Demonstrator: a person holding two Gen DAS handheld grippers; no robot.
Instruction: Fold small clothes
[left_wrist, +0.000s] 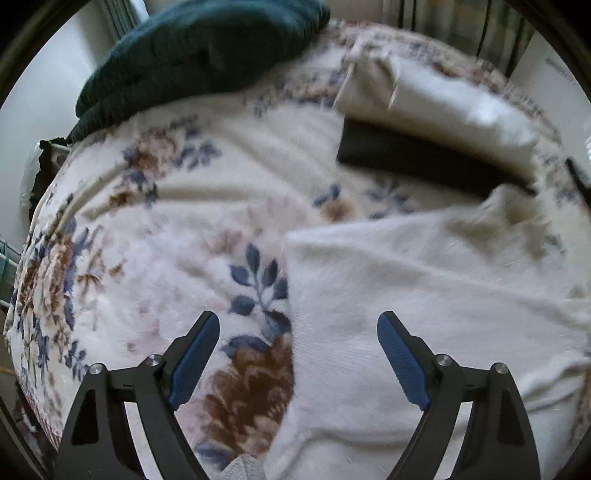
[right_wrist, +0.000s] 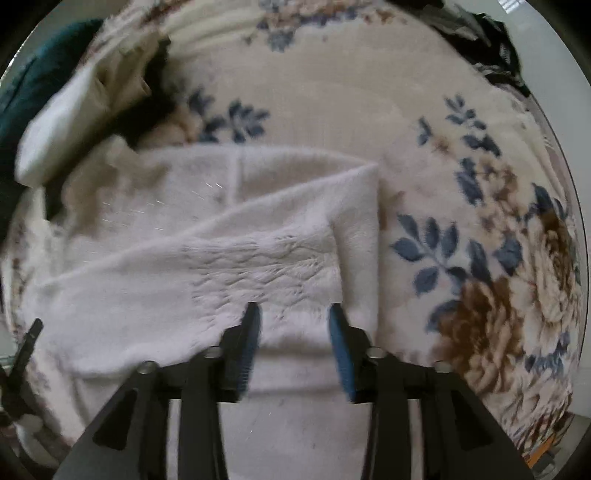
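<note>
Left gripper (left_wrist: 298, 325) hovers low over the bed, jaws spread wide, nothing between them; the left edge of the white fleece garment (left_wrist: 406, 295) runs straight up between the two fingers, so one finger sits over the floral blanket (left_wrist: 147, 229) and the other over the garment. Right gripper (right_wrist: 294, 314) is partly open, jaws narrower than the left pair, poised over the garment's near hem (right_wrist: 295, 343); whether the pads touch or pinch the pile cannot be told, the view being blurred. In the right wrist view the garment (right_wrist: 184, 288) lies spread across the blanket (right_wrist: 461, 155), with one flap already laid diagonally over the body, its embossed patch just ahead of the fingertips. Judgement: this piece is mid-fold, one turn in, at least one more fold and the stacking left. Farther out, beyond the garment, a small stack of done pieces: a dark folded item (left_wrist: 424, 162) with a pale folded item (left_wrist: 443, 99) on it. At the far edge, a dark green heap (left_wrist: 199, 55), unfolded as far as can be seen, likely waiting.
</note>
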